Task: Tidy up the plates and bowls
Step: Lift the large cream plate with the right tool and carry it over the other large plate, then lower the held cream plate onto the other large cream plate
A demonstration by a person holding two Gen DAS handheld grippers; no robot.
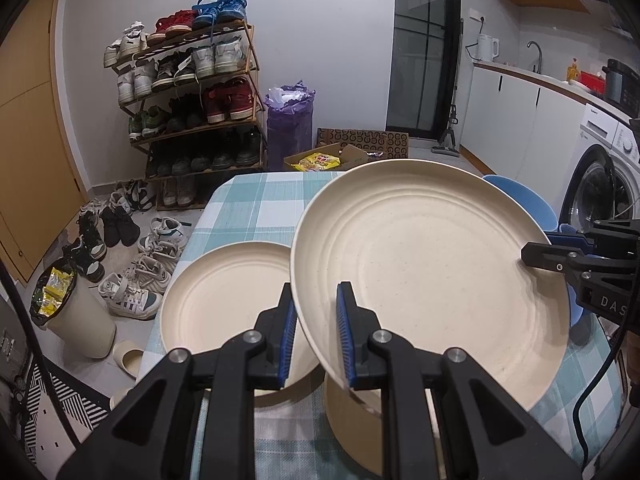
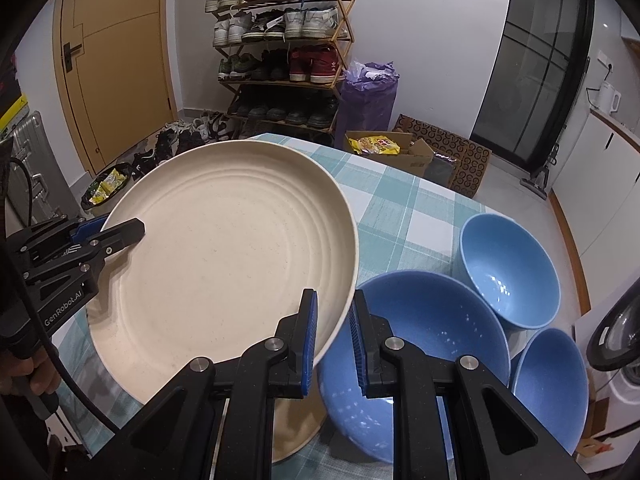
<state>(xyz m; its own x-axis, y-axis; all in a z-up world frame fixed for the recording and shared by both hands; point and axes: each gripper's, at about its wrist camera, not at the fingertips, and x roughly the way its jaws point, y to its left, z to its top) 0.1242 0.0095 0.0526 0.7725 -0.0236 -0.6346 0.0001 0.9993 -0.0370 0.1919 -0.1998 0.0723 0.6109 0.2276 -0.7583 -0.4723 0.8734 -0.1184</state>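
Left wrist view: cream stack [image 1: 352, 420] half-hidden under raised plate [image 1: 432, 272].

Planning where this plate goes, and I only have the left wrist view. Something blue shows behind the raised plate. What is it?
Observer: Bowls on the tablecloth, right of the raised plate: a large blue bowl nearest, a smaller blue bowl behind it, and a third blue bowl at the far right.
Operator: Are they nested?
Observer: No, each stands upright on its own, close together.
Operator: How does the right gripper hold the plate?
Observer: The right gripper has one pad on each face of the rim, on the side next to the large blue bowl.
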